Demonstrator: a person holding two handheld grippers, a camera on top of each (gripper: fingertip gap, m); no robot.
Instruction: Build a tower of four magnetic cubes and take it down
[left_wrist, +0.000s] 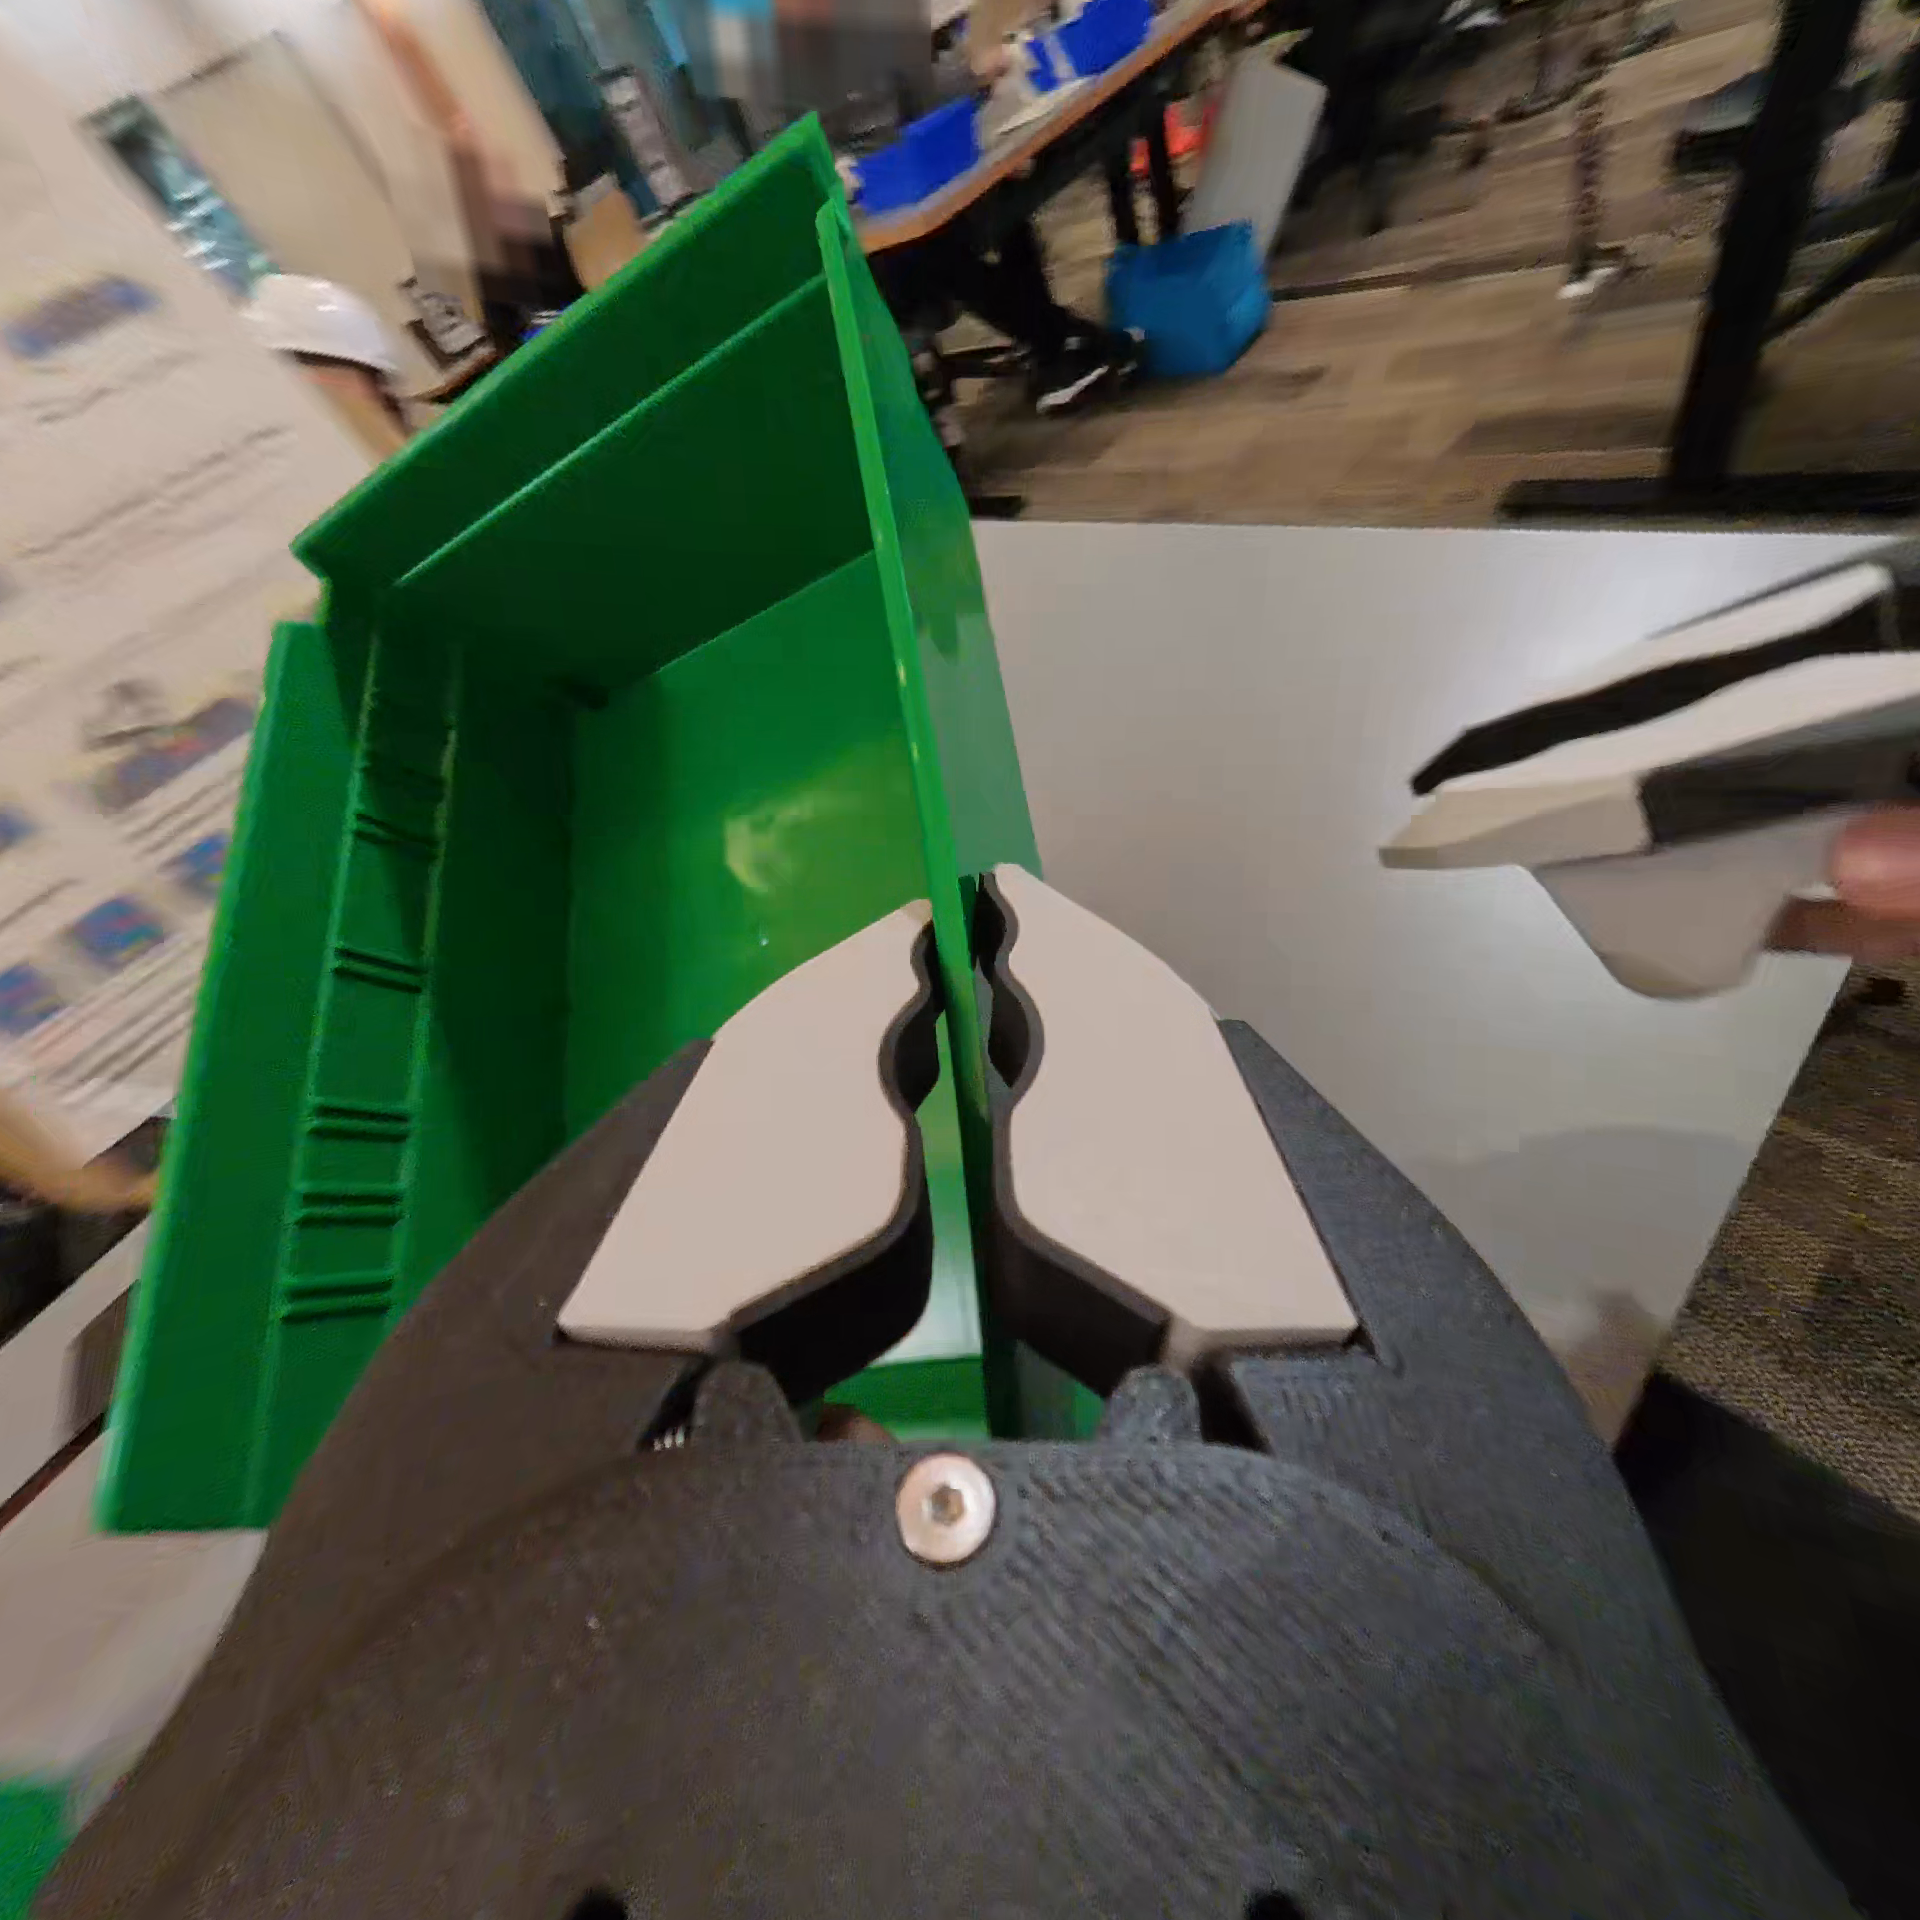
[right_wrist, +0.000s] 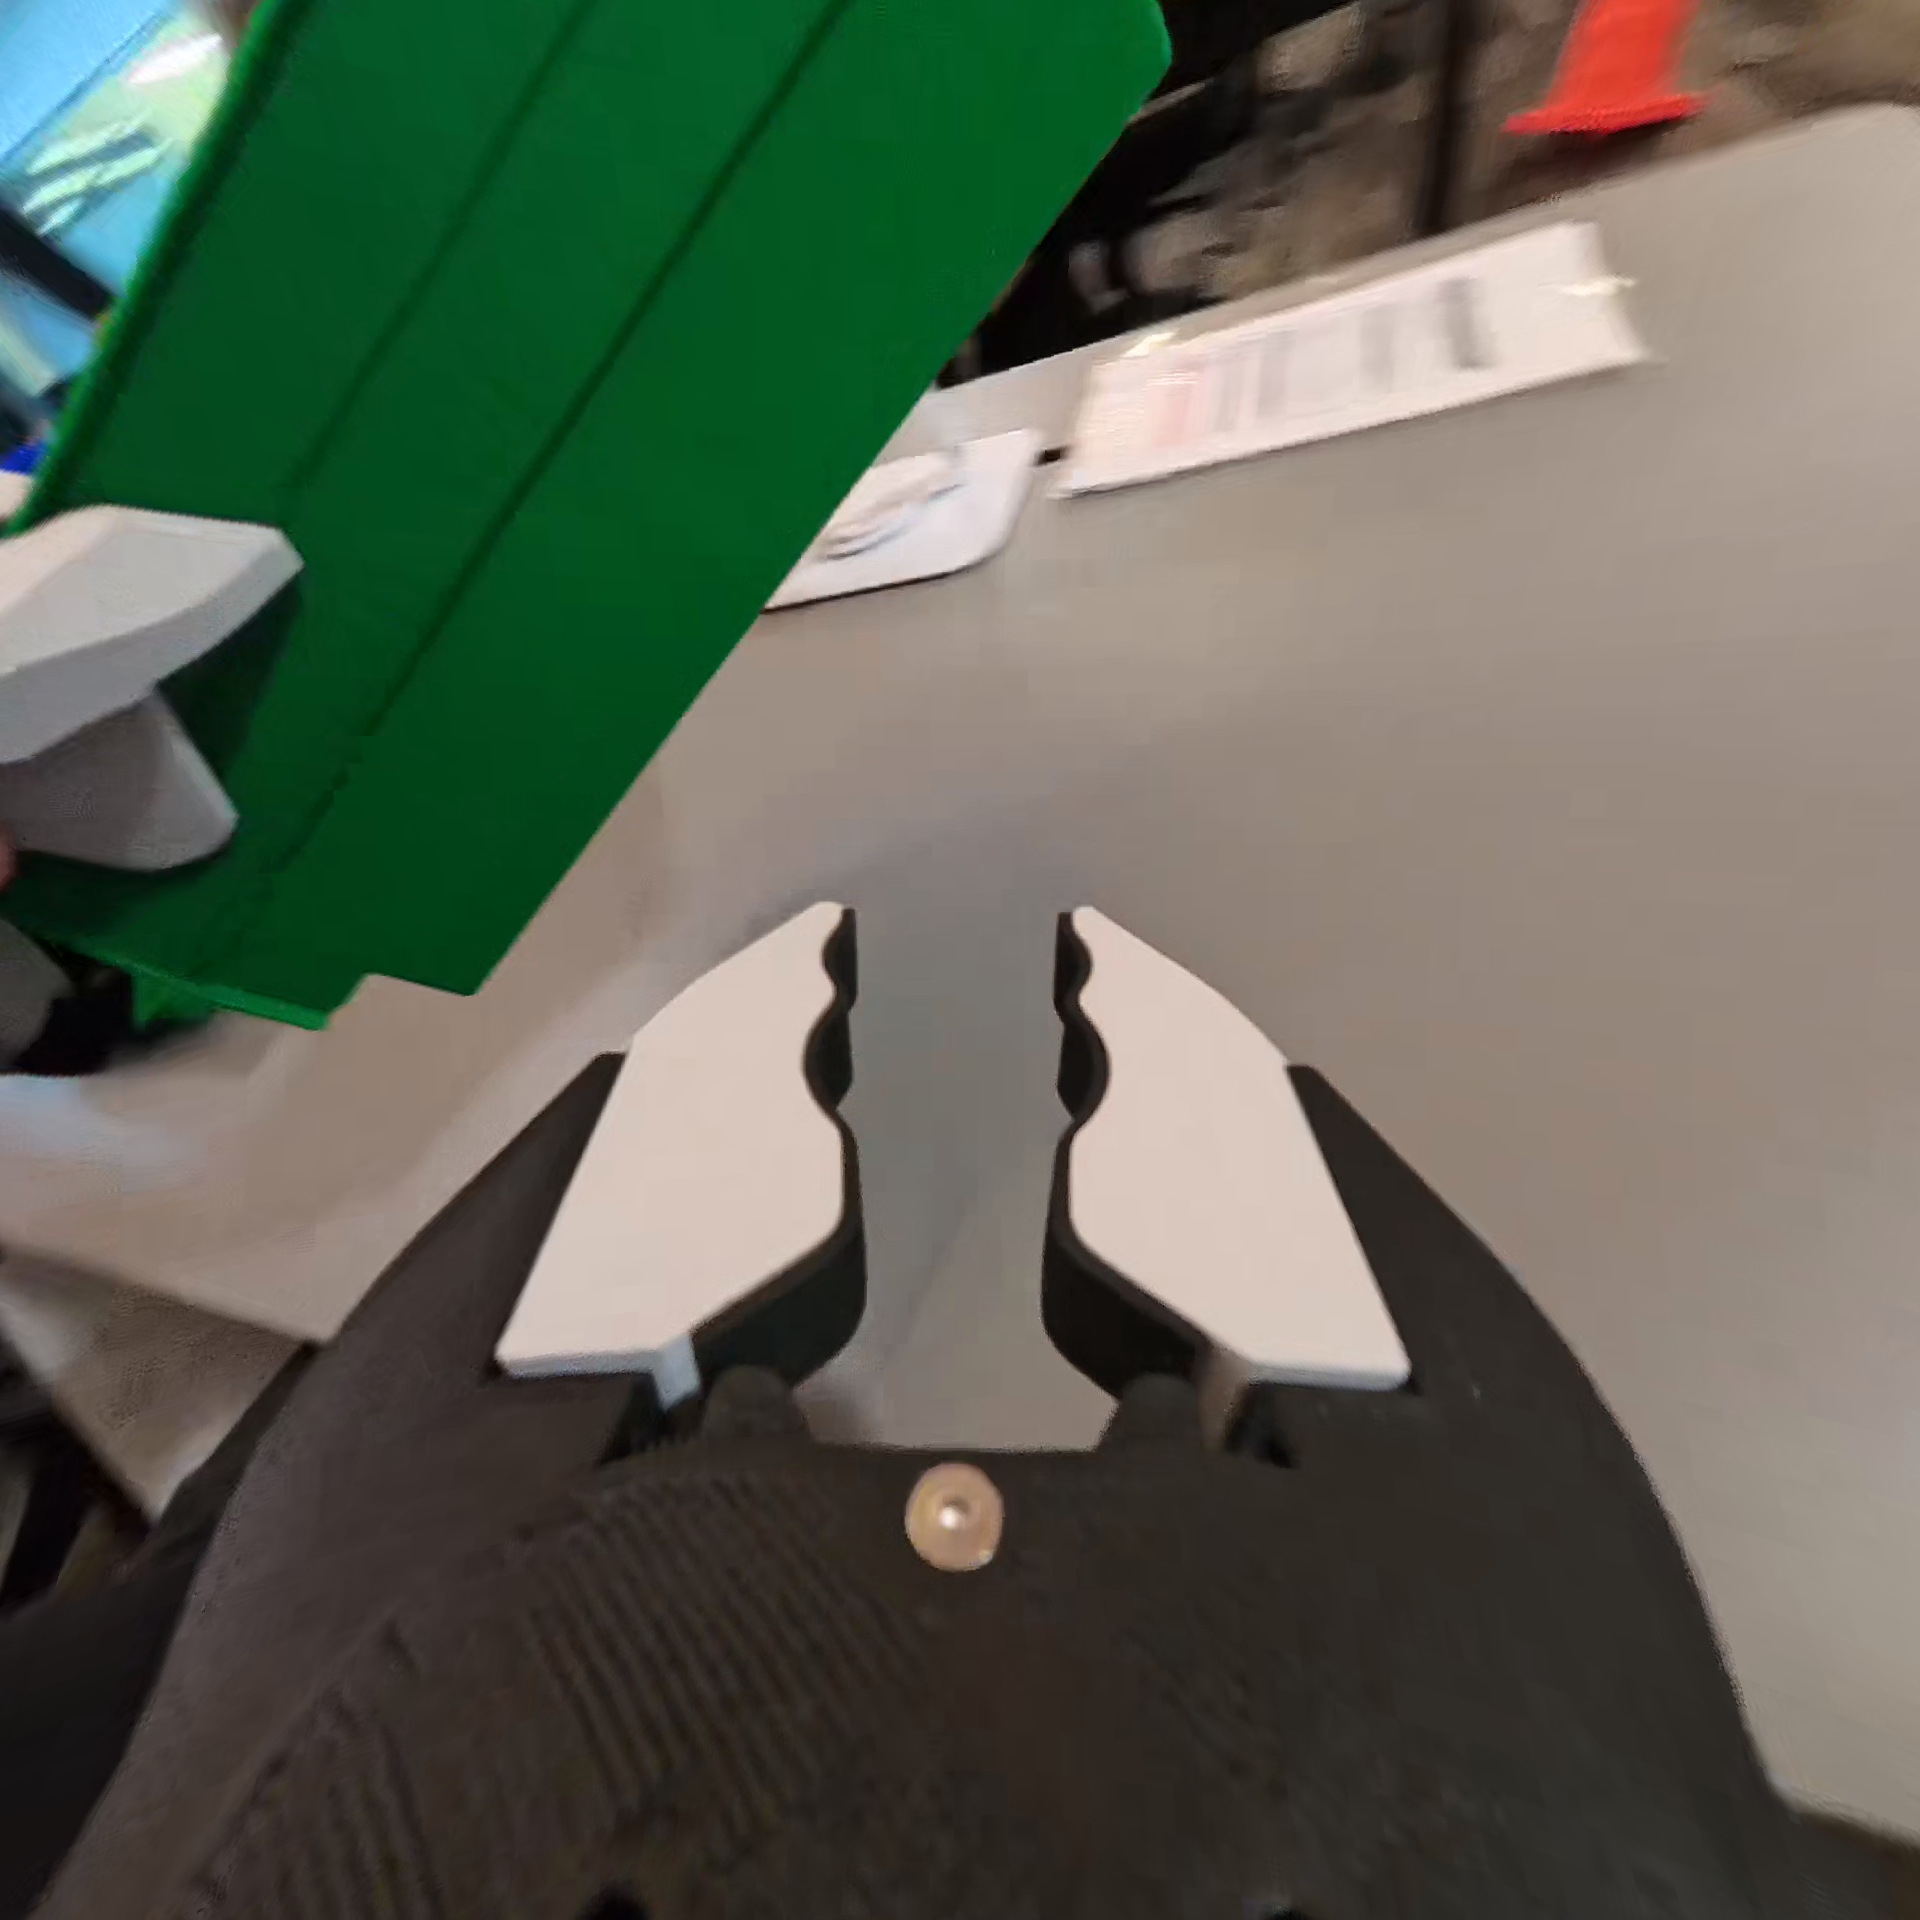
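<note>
- The left gripper (left_wrist: 961, 914) is clamped down on one thin side wall of the green plastic bin (left_wrist: 644, 727). Fingers are nearly all the way closed, with just the wall's thickness sandwiched between them.
- The bin is lifted off the grey tabletop (left_wrist: 1351, 727) and tipped up. In the left wrist view you look straight into its open inside, and its long axis runs away from the fingers toward the far left.
- Nothing visible inside the bin, just bare green floor and ribbed walls.
- The right gripper (right_wrist: 956, 987) has its fingers spread moderately apart with nothing between them, only tabletop (right_wrist: 1351, 831) showing through the gap.
- From the right wrist view the bin (right_wrist: 540, 436) sits up and to the left of those fingers, showing its outer face, near but not touching. So the left gripper is the only one in contact, and the right one is well off to the bin's right side.
- In that same view you can see the left gripper (right_wrist: 125, 686) at the far left edge, on the bin's near end.
- Other stuff on the tabletop at the far side: a printed paper sheet (right_wrist: 1351, 353) and a small white packet (right_wrist: 914, 520), both well apart from either gripper.
- An orange cone (right_wrist: 1600, 73) sits way back beyond the tabletop. Everything's a bit motion-blurred.
</note>
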